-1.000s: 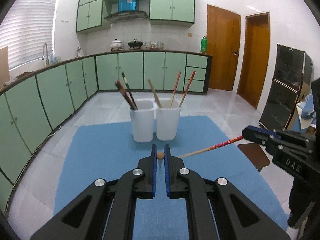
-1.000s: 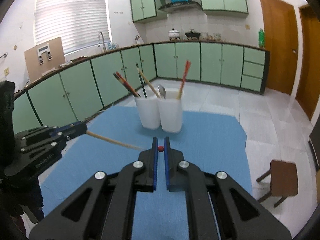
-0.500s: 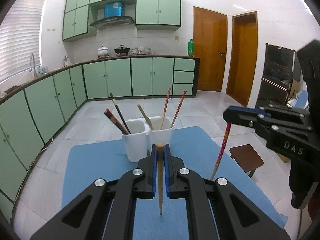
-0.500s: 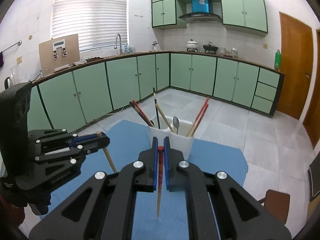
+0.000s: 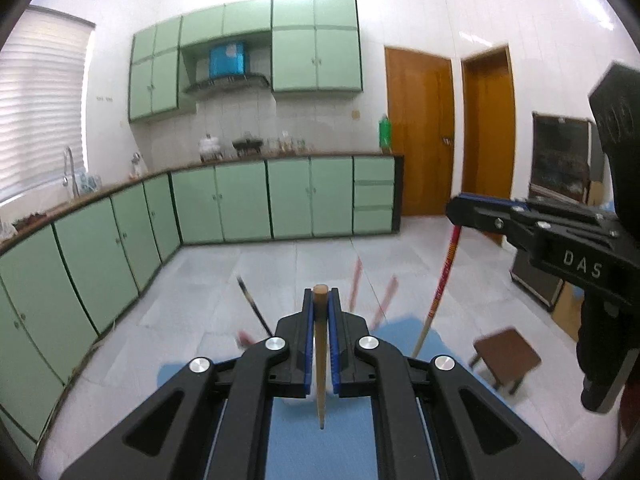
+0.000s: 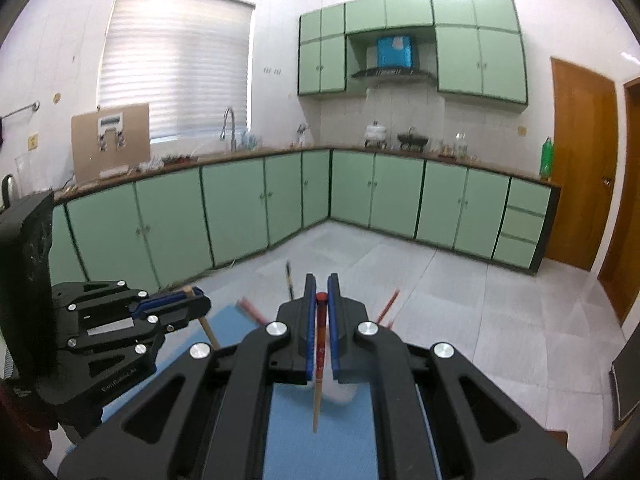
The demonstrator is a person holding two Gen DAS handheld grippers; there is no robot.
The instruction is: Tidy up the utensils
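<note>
My left gripper (image 5: 320,294) is shut on the top of a plain wooden chopstick (image 5: 320,380), which hangs straight down over the blue mat (image 5: 400,330). My right gripper (image 6: 321,285) is shut on the red top of a red-patterned chopstick (image 6: 319,372), also hanging down. In the left wrist view the right gripper (image 5: 458,208) is at the right with its chopstick (image 5: 440,280). In the right wrist view the left gripper (image 6: 198,299) is at the left. The white cups (image 6: 344,394) are mostly hidden behind the fingers. Only blurred tops of the chopsticks (image 5: 250,300) standing in them show.
A brown stool (image 5: 506,354) stands on the tiled floor right of the mat. Green cabinets (image 5: 240,204) run along the far and left walls, with two wooden doors (image 5: 420,132) at the right. A dark cabinet (image 5: 560,168) stands at the far right.
Both grippers have risen. Each chopstick has swung from lying crosswise to hanging straight down. The white cups have sunk from the middle of both views to behind the fingers.
</note>
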